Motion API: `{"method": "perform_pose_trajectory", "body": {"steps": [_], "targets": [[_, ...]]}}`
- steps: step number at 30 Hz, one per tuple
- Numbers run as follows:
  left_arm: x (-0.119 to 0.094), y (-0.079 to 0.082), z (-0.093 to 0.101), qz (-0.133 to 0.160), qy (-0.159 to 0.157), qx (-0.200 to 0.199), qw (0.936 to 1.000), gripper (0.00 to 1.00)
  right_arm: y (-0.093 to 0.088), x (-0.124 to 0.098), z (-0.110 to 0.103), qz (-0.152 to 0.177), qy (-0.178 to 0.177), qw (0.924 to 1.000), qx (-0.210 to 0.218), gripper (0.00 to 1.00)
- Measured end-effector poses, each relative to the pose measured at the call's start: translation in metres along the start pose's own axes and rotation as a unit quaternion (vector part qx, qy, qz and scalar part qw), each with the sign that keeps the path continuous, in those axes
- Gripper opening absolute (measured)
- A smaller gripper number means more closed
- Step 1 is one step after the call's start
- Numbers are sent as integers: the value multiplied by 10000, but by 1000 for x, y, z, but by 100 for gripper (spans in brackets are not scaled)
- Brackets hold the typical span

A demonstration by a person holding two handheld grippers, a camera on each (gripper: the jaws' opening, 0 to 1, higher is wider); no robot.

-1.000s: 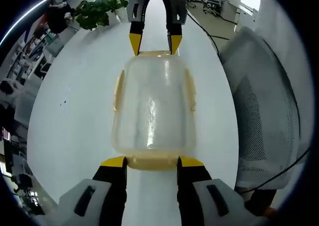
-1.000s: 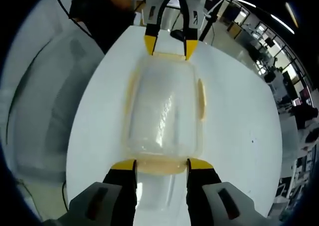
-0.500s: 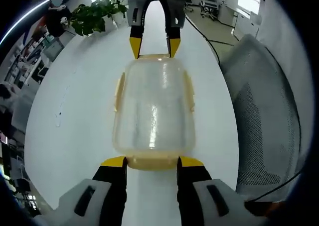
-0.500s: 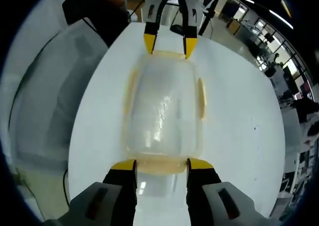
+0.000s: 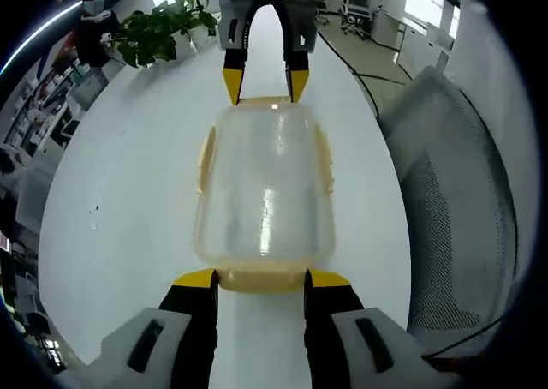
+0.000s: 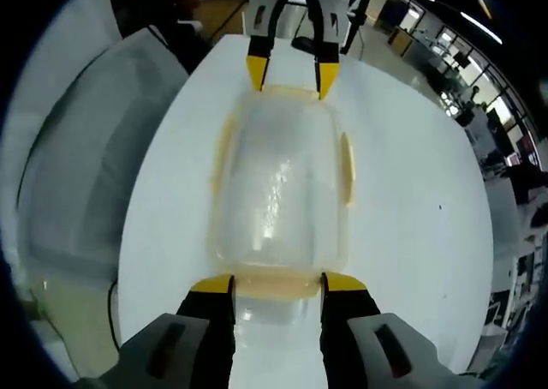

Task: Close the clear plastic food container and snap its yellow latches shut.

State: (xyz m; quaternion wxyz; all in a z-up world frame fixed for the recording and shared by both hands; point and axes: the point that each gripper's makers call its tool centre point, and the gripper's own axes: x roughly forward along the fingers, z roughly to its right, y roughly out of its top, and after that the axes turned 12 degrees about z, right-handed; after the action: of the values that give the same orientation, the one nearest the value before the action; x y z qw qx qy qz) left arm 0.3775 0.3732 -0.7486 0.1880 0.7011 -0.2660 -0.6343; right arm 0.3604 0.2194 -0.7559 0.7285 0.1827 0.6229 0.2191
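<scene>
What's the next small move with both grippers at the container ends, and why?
Probably press both end latches down together. The left gripper straddles one yellow end latch of the clear container, and the right gripper sits open at the opposite end latch. The lid looks seated, while the side latches seem splayed outward; whether any has clicked shut I cannot tell.

I count one clear container (image 5: pixel 264 188) on one white desk (image 5: pixel 128 175), four yellow latches, two grippers, the left gripper (image 5: pixel 261 279) near and the right gripper (image 5: pixel 262 74) far, one potted plant (image 5: pixel 158 27), one mesh chair (image 5: pixel 454 192).
</scene>
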Motion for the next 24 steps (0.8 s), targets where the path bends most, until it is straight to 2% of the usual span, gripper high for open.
{"method": "perform_pose_trajectory", "body": {"steps": [12,24], "targets": [[17,15,0,93,-13,-49,9999,38,-22,-9,0,-112,25,9999,-1,36],[26,30,-2,240,-56,-83,9997,38,-36,-20,-1,-161,34,9998,58,36]]}}
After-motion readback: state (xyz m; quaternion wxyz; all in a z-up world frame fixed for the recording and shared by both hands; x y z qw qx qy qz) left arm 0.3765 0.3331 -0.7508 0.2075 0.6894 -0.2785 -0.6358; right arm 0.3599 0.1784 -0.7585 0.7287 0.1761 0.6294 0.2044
